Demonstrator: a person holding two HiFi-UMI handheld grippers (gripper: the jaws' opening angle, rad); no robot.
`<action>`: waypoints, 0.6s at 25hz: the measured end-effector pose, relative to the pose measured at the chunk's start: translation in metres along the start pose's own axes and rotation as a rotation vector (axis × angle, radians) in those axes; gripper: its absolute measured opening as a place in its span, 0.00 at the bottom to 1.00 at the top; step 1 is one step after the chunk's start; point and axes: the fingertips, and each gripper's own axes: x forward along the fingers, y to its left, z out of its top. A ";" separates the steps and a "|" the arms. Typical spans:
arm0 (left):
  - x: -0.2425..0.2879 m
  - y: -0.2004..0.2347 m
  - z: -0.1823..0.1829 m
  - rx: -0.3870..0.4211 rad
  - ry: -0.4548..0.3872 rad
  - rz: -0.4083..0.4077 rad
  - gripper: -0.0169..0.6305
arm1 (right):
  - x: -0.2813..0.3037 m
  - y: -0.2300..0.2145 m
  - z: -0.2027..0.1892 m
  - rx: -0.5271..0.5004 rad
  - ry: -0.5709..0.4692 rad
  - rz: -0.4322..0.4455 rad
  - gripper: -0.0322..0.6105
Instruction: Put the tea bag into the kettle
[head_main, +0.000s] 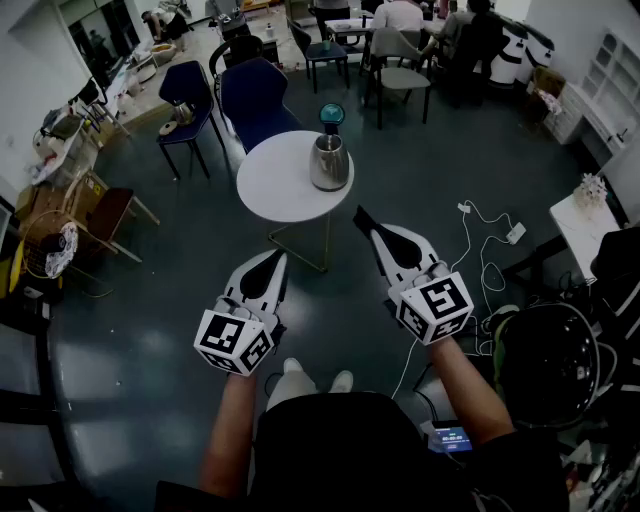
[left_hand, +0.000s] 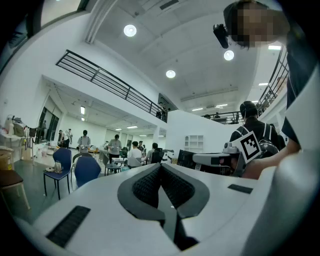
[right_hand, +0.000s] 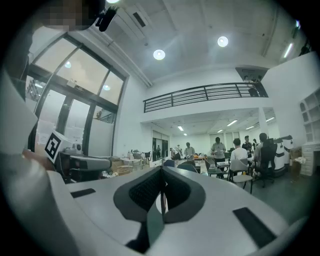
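Note:
A steel kettle (head_main: 329, 161) stands on the round white table (head_main: 280, 185) ahead of me, with a teal knob (head_main: 331, 115) showing at its top. I cannot make out a tea bag in any view. My left gripper (head_main: 277, 258) is held low over the floor, short of the table, its jaws shut with nothing in them. My right gripper (head_main: 358, 213) reaches closer to the table's near right edge, also shut and holding nothing. In the left gripper view the jaw tips (left_hand: 160, 166) meet, and the right gripper (left_hand: 215, 159) shows beside them. The right gripper view shows its tips (right_hand: 161, 169) together.
Two blue chairs (head_main: 255, 100) (head_main: 186, 88) stand behind the table. White cables and a power strip (head_main: 487, 238) lie on the dark floor to the right, near a white side table (head_main: 580, 228). A black bag (head_main: 545, 365) sits by my right arm. People sit at desks far back.

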 end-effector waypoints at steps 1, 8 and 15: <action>-0.002 -0.001 -0.001 -0.002 0.000 -0.002 0.05 | -0.001 0.002 -0.001 0.001 0.000 -0.001 0.08; -0.016 0.001 -0.009 -0.013 -0.008 0.000 0.05 | -0.005 0.016 -0.009 0.022 -0.007 0.005 0.08; 0.000 -0.001 0.000 -0.029 -0.003 0.015 0.05 | -0.002 -0.002 0.001 0.020 0.000 0.015 0.08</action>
